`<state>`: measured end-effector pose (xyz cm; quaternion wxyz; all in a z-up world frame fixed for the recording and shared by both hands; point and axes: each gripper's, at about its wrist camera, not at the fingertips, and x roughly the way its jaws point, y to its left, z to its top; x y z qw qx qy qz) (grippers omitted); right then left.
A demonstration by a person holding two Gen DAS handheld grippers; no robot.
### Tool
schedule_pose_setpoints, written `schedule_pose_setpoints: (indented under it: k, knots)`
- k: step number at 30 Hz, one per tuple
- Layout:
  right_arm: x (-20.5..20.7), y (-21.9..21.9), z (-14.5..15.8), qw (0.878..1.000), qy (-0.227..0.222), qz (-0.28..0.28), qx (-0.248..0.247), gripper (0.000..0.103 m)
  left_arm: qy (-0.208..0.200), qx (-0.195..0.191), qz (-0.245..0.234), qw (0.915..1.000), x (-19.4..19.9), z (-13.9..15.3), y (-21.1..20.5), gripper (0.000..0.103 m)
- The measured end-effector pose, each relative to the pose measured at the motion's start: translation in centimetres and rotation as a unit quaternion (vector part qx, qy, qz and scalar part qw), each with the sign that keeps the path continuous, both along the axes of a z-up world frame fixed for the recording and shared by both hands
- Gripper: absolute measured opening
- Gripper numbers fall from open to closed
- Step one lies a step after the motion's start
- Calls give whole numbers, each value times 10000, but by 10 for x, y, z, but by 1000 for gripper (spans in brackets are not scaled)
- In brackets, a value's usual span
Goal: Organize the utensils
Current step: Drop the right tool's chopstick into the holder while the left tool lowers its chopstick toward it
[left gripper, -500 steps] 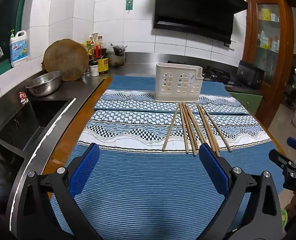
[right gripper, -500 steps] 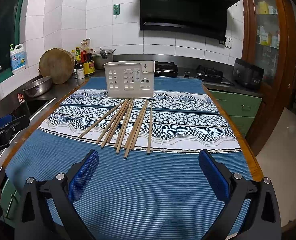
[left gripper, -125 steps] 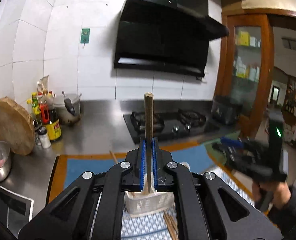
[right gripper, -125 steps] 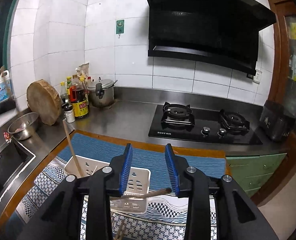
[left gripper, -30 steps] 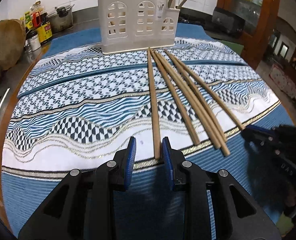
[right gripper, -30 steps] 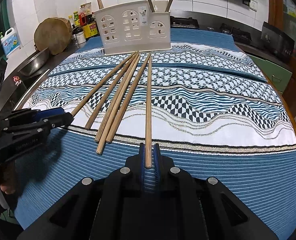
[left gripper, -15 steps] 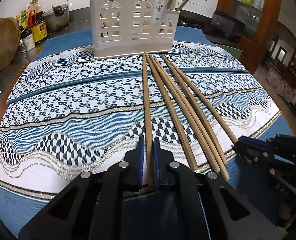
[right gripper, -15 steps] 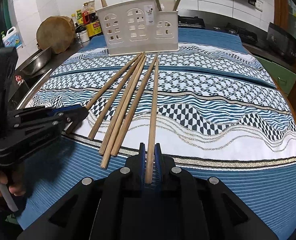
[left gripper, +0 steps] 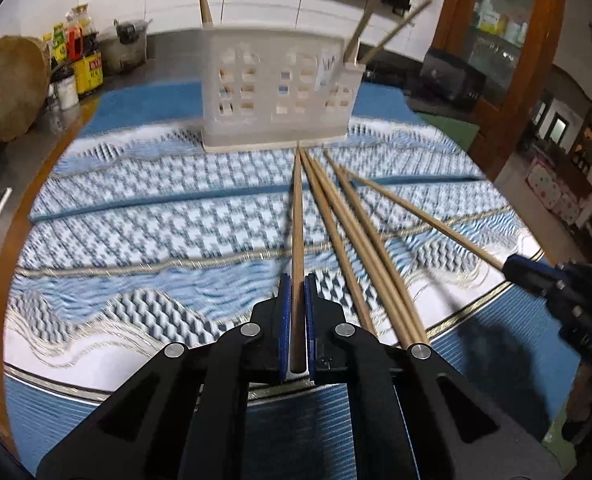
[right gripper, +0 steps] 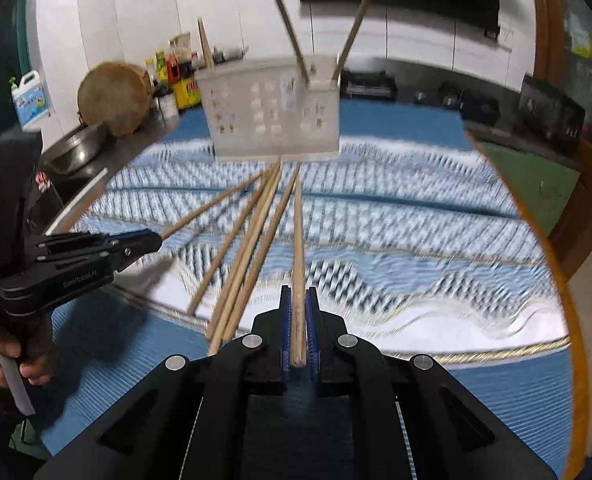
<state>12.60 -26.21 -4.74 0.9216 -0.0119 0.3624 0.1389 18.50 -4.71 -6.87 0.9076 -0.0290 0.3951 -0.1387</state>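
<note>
A white slotted utensil holder (left gripper: 277, 92) stands at the back of the patterned cloth with three chopsticks upright in it; it also shows in the right wrist view (right gripper: 271, 110). Several wooden chopsticks (left gripper: 348, 220) lie fanned on the cloth in front of it. My left gripper (left gripper: 296, 284) is shut on the near end of one chopstick (left gripper: 297, 216), whose far tip points at the holder's base. My right gripper (right gripper: 298, 298) is shut on another chopstick (right gripper: 298, 232). Each gripper shows in the other's view, the right (left gripper: 544, 276) and the left (right gripper: 135, 242).
A blue mat (left gripper: 296, 424) covers the table under the patterned cloth (left gripper: 135, 240). A round wooden board (right gripper: 113, 98), a steel bowl (right gripper: 77, 150), bottles (left gripper: 75, 60) and a sink edge are to the left. A stove and a wooden cabinet (left gripper: 496, 80) are behind and to the right.
Both grippers stay shut on their chopsticks and have lifted their near ends and moved towards the holder, which looks larger now. The picture is motion-blurred.
</note>
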Motion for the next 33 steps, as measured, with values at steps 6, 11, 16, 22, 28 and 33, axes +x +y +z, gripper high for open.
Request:
schedule_pose_setpoints:
  k: [6, 11, 16, 22, 28, 33]
  knots:
    - [13, -5, 51, 9990, -424, 140, 79, 7, -406, -215, 48, 9989, 3, 36, 12, 5]
    - [42, -3, 87, 9979, -597, 265, -28, 7, -571, -368, 135, 9976, 15, 54, 23, 5]
    - [75, -4, 126, 9971, -693, 325, -37, 7, -752, -503, 185, 9957, 32, 71, 31, 5]
    - [105, -1, 180, 9939, -1039, 363, -110, 7, -881, -505, 143, 9947, 49, 86, 30, 5]
    - [142, 6, 215, 9911, -1294, 261, -184, 7, -936, -467, 81, 9945, 63, 100, 32, 5]
    - [169, 16, 226, 9886, -1477, 161, -225, 7, -990, -400, 17, 9943, 69, 112, 33, 5]
